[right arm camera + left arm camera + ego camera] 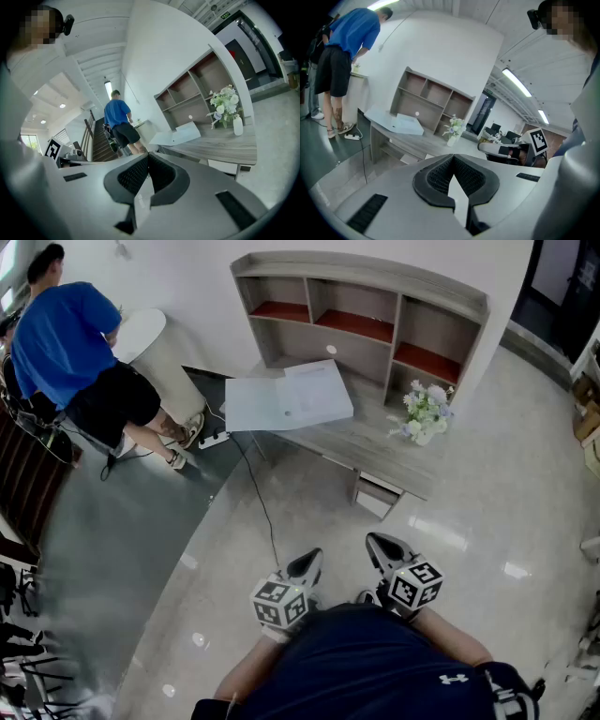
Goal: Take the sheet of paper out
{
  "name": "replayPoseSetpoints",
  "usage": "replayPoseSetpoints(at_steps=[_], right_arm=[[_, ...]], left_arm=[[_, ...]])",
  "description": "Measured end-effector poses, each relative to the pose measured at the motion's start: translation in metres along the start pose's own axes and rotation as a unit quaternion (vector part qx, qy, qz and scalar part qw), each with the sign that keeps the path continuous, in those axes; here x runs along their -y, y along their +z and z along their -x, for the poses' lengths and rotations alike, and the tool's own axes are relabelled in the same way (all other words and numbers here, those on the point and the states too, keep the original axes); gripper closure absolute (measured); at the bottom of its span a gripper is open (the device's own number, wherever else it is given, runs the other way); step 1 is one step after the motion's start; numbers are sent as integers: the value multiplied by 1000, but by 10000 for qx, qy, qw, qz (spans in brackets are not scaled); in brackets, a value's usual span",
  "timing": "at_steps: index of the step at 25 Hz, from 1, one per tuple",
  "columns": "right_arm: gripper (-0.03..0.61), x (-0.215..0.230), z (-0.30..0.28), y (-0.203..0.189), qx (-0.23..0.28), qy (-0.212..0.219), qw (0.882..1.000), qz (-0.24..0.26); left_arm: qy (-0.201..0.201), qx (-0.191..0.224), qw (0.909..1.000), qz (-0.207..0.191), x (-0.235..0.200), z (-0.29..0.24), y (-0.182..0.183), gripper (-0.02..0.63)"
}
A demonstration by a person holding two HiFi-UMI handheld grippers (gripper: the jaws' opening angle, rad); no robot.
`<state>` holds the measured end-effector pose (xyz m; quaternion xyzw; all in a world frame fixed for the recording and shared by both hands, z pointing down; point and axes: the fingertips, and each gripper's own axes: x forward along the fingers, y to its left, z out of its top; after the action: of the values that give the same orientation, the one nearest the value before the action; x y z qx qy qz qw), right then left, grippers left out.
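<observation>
Standing far from counter (375, 442) w/ left tongs (309, 561) & right tongs (380, 546) clenched, empty; person should step in, open up, pinch edge of sheet of paper (286, 397)

The head view looks steeply down from above the wearer's chest, standing well back, with the desk (375, 451) at 12 o'clock. Each gripper view sits low, behind its own jaws. The left gripper view has the desk at 10 o'clock, the right at 2 o'clock, both from a distance. All three share the desk, shelf unit (361, 277), flower vase (424, 413) and person in blue (66, 338).
</observation>
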<state>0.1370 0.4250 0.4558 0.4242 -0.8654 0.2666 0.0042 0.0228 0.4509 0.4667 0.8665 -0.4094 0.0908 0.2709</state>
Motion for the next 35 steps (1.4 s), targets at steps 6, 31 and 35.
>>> replayPoseSetpoints(at_steps=[6, 31, 35], right_arm=[[565, 21, 11, 6, -5, 45, 10000, -39], [565, 99, -25, 26, -247, -58, 9993, -267], [565, 105, -61, 43, -224, -273, 9991, -251]], left_arm=[[48, -22, 10000, -13, 15, -19, 2, 598], [100, -129, 9995, 261, -3, -97, 22, 598], [-41, -93, 9996, 274, -39, -110, 49, 598]])
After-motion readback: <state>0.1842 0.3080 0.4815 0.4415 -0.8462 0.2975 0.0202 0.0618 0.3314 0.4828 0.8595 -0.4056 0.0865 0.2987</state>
